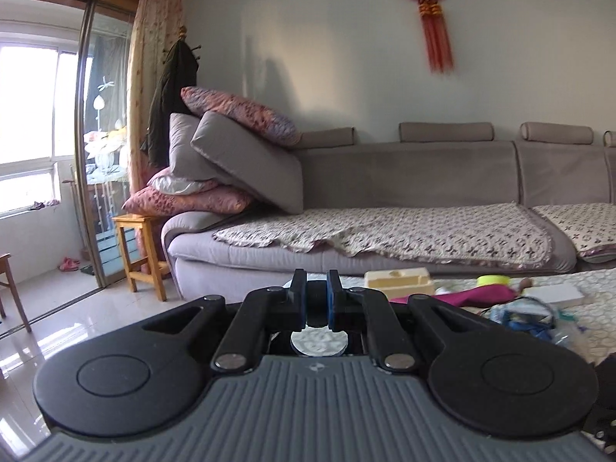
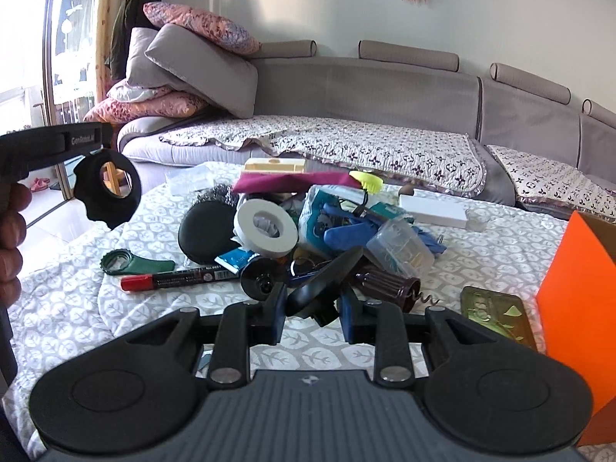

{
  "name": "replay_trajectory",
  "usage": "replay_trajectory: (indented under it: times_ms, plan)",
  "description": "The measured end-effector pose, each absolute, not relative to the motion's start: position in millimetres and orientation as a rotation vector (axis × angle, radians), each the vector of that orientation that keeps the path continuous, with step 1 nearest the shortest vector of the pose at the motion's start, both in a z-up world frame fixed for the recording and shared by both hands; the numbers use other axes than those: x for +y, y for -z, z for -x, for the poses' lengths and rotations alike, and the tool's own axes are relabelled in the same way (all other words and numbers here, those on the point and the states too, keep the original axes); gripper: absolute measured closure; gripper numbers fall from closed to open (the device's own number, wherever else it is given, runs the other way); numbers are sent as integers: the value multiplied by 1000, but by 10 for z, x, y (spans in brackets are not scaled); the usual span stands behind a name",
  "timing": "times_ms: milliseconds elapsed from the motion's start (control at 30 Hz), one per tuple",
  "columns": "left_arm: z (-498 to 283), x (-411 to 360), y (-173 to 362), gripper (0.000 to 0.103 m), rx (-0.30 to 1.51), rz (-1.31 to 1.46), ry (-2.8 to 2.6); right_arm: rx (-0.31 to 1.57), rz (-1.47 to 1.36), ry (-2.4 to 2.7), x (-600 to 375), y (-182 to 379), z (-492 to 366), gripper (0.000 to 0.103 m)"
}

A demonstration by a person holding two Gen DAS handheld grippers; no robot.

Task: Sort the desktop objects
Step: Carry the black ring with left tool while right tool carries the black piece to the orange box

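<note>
My left gripper (image 1: 316, 288) is shut on a black scalloped ring knob (image 1: 316, 310), held in the air. In the right wrist view the same knob (image 2: 96, 196) hangs from the left gripper (image 2: 101, 148) at the left edge, above the table's near corner. My right gripper (image 2: 312, 319) is shut on a flat black oval piece (image 2: 327, 277) that tilts up to the right, just in front of the pile. The pile (image 2: 308, 227) holds a white tape roll (image 2: 265, 227), a black round pad (image 2: 206, 231) and blue items (image 2: 346, 227).
On the patterned tablecloth (image 2: 77, 308) lie a red-capped marker (image 2: 173, 275), a green bottle opener (image 2: 129, 261), a brown corkscrew (image 2: 389, 285) and a green tin (image 2: 494, 315). An orange box (image 2: 577, 288) stands at the right. A grey sofa (image 2: 385, 88) runs behind the table.
</note>
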State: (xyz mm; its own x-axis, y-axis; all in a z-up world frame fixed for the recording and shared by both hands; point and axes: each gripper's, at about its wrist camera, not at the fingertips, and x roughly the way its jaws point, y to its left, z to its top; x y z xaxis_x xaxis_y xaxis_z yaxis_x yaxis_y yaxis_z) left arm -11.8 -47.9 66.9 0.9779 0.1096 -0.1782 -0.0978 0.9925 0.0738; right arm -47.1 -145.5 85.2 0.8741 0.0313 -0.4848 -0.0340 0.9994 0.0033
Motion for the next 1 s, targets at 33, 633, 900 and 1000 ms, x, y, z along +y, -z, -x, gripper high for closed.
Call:
replay_trajectory:
  times_ms: [33,633,900,1000]
  plan:
    - [120,-493,-684,91,177,-65,-97,501,3,-33,-1474,-873,495,77]
    - [402,-966,-773,91,204,-104,50,413,-106,28,-2082,-1214,1000,77]
    - [583,-1343,-854,91,196,-132,172,351,-170,93,-2525,-1328,1352,77]
    - [633,-1492,-879,91,195,-136,222,335,-191,130,-2713,-1323,1466,77]
